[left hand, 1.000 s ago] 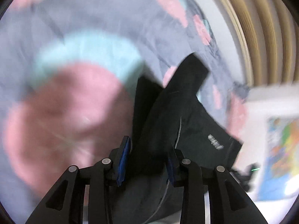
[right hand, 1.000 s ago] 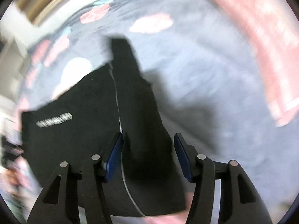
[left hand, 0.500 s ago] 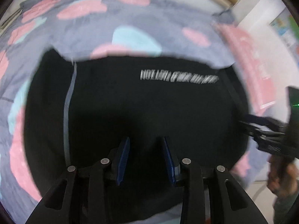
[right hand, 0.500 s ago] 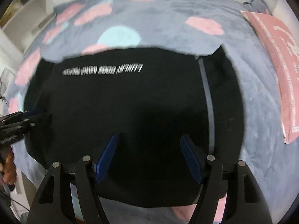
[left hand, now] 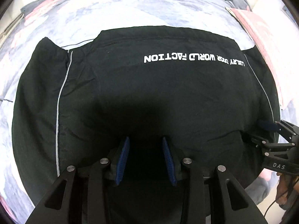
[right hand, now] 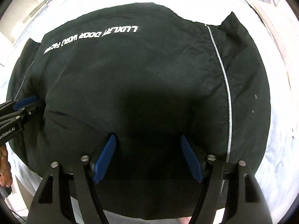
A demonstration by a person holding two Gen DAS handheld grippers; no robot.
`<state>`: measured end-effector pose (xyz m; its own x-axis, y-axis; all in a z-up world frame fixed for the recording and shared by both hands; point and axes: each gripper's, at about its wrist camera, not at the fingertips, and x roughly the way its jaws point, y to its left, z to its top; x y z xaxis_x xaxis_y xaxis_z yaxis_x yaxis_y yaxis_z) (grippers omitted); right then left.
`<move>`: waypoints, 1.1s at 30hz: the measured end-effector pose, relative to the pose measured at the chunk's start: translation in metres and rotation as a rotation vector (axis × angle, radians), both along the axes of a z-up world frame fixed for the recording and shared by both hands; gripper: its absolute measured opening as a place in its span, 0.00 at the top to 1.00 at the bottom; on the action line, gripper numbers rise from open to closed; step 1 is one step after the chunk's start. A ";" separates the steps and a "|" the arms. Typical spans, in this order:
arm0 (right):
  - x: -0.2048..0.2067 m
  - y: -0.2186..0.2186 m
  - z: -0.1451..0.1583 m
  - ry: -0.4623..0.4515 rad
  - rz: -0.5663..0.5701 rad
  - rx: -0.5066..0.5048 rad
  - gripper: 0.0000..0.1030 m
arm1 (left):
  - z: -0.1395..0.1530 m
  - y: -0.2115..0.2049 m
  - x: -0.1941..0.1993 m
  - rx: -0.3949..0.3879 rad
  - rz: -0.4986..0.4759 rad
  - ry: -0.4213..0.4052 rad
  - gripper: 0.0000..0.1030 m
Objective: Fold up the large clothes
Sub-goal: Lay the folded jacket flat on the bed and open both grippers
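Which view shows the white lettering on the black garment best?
The left wrist view: the lettering runs across the black garment nearly straight and sharp, all words legible though upside down. In the right wrist view the same lettering curves toward the frame edge, and its far end shrinks and blurs.

We look steeply down along both tongs, close above the black garment [left hand: 168, 97] on the bed [left hand: 130, 9]. Both views share its white lettering [right hand: 89, 39]; each catches the other tongs at its edge.
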<state>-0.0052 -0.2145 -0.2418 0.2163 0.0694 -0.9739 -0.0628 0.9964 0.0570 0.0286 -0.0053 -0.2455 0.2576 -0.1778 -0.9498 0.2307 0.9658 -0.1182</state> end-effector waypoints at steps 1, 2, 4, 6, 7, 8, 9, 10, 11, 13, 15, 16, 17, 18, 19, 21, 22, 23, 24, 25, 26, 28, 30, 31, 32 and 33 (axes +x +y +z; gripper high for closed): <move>0.000 0.000 -0.002 -0.002 -0.002 -0.002 0.28 | 0.000 0.000 0.000 0.008 -0.002 -0.003 0.63; -0.001 0.001 -0.003 -0.004 -0.003 -0.004 0.28 | 0.001 0.001 -0.002 0.012 -0.003 -0.006 0.63; -0.003 0.002 -0.003 -0.012 -0.004 -0.010 0.27 | 0.001 0.004 -0.002 0.013 -0.003 -0.011 0.63; -0.005 0.000 -0.004 -0.020 -0.002 -0.017 0.27 | -0.001 0.007 -0.004 0.010 -0.006 -0.016 0.63; -0.005 0.000 -0.003 -0.024 -0.001 -0.019 0.27 | -0.002 0.005 -0.006 0.010 -0.008 -0.019 0.63; -0.009 0.002 -0.001 -0.028 0.000 -0.022 0.27 | -0.001 0.005 -0.009 0.012 -0.012 -0.019 0.63; -0.011 0.002 -0.002 -0.036 -0.001 -0.026 0.27 | -0.002 0.006 -0.009 0.014 -0.015 -0.017 0.63; -0.014 0.003 -0.002 -0.055 -0.011 -0.027 0.27 | -0.003 0.003 -0.009 0.013 -0.013 -0.014 0.63; -0.019 0.002 -0.004 -0.073 -0.022 -0.025 0.26 | -0.003 0.004 -0.009 0.010 -0.008 -0.011 0.63; -0.026 0.005 -0.004 -0.105 -0.036 -0.045 0.26 | -0.002 0.000 -0.010 0.004 -0.002 -0.015 0.63; -0.031 0.009 -0.001 -0.094 -0.048 -0.065 0.26 | 0.001 0.001 -0.015 0.006 -0.006 -0.029 0.63; -0.031 0.008 0.002 -0.066 -0.066 -0.063 0.26 | 0.005 0.000 -0.016 0.009 -0.008 -0.032 0.62; -0.030 0.007 0.005 -0.043 -0.089 -0.058 0.26 | 0.012 0.000 -0.019 0.015 -0.011 -0.027 0.62; -0.031 0.004 0.014 -0.043 -0.124 -0.050 0.26 | 0.019 0.000 -0.023 0.013 -0.013 -0.021 0.62; -0.036 0.001 0.026 -0.073 -0.156 -0.052 0.26 | 0.026 -0.001 -0.024 0.007 -0.018 -0.021 0.62; -0.044 0.003 0.053 -0.155 -0.151 -0.080 0.26 | 0.046 0.002 -0.031 0.013 -0.017 -0.035 0.62; -0.047 0.005 0.064 -0.187 -0.139 -0.101 0.26 | 0.057 0.004 -0.035 0.017 -0.011 -0.048 0.62; -0.051 0.009 0.078 -0.220 -0.126 -0.127 0.25 | 0.064 0.006 -0.036 0.021 -0.004 -0.052 0.62; -0.053 0.011 0.087 -0.234 -0.122 -0.132 0.23 | 0.074 0.008 -0.039 0.025 0.009 -0.058 0.62; -0.055 0.012 0.096 -0.246 -0.119 -0.124 0.21 | 0.083 0.010 -0.041 0.020 0.022 -0.071 0.62; -0.056 0.013 0.104 -0.256 -0.117 -0.105 0.19 | 0.094 0.014 -0.044 0.002 0.036 -0.093 0.62; -0.060 0.015 0.117 -0.262 -0.126 -0.066 0.19 | 0.119 0.019 -0.050 -0.027 0.063 -0.143 0.62; -0.060 0.016 0.129 -0.267 -0.134 -0.032 0.19 | 0.140 0.024 -0.057 -0.022 0.084 -0.191 0.62; -0.057 0.019 0.136 -0.266 -0.139 -0.027 0.19 | 0.148 0.023 -0.059 -0.008 0.095 -0.208 0.62; -0.059 0.020 0.144 -0.269 -0.147 -0.023 0.19 | 0.161 0.023 -0.062 0.012 0.106 -0.228 0.62; -0.062 0.024 0.147 -0.276 -0.151 -0.022 0.19 | 0.169 0.023 -0.065 0.019 0.107 -0.240 0.62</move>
